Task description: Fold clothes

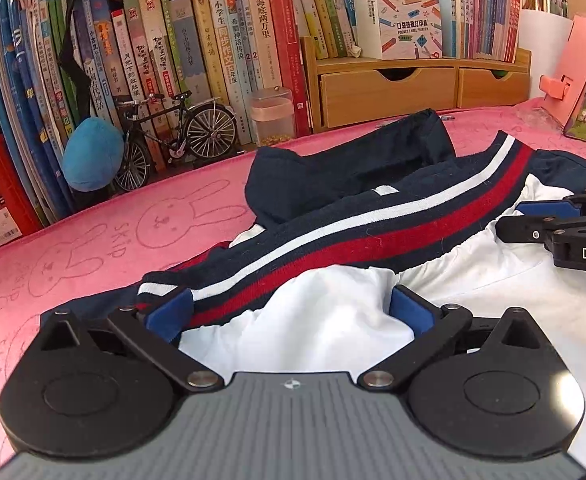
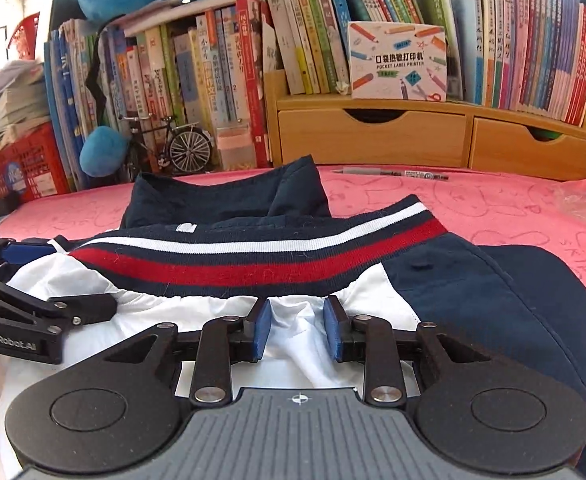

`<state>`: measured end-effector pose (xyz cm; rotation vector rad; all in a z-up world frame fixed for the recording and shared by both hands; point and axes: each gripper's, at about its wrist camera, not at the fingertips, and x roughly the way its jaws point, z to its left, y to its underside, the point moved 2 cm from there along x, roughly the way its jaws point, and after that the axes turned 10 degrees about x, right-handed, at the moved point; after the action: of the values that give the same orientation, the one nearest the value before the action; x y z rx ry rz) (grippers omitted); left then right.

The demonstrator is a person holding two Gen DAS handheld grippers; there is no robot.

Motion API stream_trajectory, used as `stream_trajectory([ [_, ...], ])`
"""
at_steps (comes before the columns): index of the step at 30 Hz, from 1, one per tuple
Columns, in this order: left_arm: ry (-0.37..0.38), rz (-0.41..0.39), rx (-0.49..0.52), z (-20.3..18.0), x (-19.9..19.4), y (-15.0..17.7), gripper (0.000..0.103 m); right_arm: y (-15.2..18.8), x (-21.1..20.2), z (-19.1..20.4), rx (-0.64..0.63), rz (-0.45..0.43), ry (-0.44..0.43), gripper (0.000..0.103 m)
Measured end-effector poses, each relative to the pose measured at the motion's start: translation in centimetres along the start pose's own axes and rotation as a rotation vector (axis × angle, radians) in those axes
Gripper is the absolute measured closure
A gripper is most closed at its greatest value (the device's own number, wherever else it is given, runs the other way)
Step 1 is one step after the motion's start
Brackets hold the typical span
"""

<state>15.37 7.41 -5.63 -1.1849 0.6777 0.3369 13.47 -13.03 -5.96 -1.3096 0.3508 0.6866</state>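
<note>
A navy and white jacket (image 1: pixel 333 232) (image 2: pixel 253 268) with a red, white and navy striped rib band lies crumpled on a pink rabbit-print cloth (image 1: pixel 93 248). My left gripper (image 1: pixel 289 310) (image 2: pixel 77 280) stands wide open low over the white panel. White fabric bulges between its blue pads, and the left pad (image 1: pixel 169 312) sits at the striped band. My right gripper (image 2: pixel 298 326) (image 1: pixel 511 220) is further right along the same band. Its blue pads are close together, with a pucker of white fabric pinched between them.
Rows of books line the back. In front of them stand a wooden drawer organiser (image 2: pixel 373 140), a model bicycle (image 1: pixel 173 136) and a plastic jar (image 1: pixel 273 116). A pen (image 2: pixel 389 173) lies behind the jacket. A red crate (image 2: pixel 25 164) stands at the far left.
</note>
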Motion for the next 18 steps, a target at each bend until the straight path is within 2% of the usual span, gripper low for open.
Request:
stream_trajectory([
  [3,0.068,0.005,-0.059,2.4,-0.8,0.7,0.0,0.0,0.1,-0.1,-0.004,0.01,-0.013,0.072],
  [7,0.168,-0.009,-0.21,5.0,-2.4,0.8,0.0,0.0,0.2,0.2,-0.025,0.01,0.002,0.071],
  [9,0.174,-0.008,-0.3,5.3,-4.4,1.1,0.001,-0.1,0.2,0.1,-0.019,0.01,0.002,0.071],
  [10,0.163,-0.026,-0.292,5.0,-5.6,1.4,0.001,-0.1,0.2,0.2,-0.018,0.01,0.003,0.071],
  [12,0.114,-0.069,-0.168,3.6,-7.8,2.3,0.0,-0.1,0.2,0.2,-0.02,0.01,0.005,0.071],
  [14,-0.067,-0.017,-0.02,2.2,-7.9,3.5,0.0,-0.2,0.2,0.1,-0.025,0.01,0.008,0.071],
  [15,-0.144,0.035,0.008,2.4,-7.3,4.5,0.0,-0.2,0.1,0.2,-0.028,0.009,0.011,0.071],
  [16,-0.215,0.084,0.031,2.7,-6.7,5.5,0.0,-0.2,0.1,0.2,-0.031,0.008,0.013,0.071],
  [18,-0.206,0.084,-0.072,5.0,-6.9,7.4,0.0,-0.2,0.1,0.2,-0.029,0.007,0.013,0.071],
])
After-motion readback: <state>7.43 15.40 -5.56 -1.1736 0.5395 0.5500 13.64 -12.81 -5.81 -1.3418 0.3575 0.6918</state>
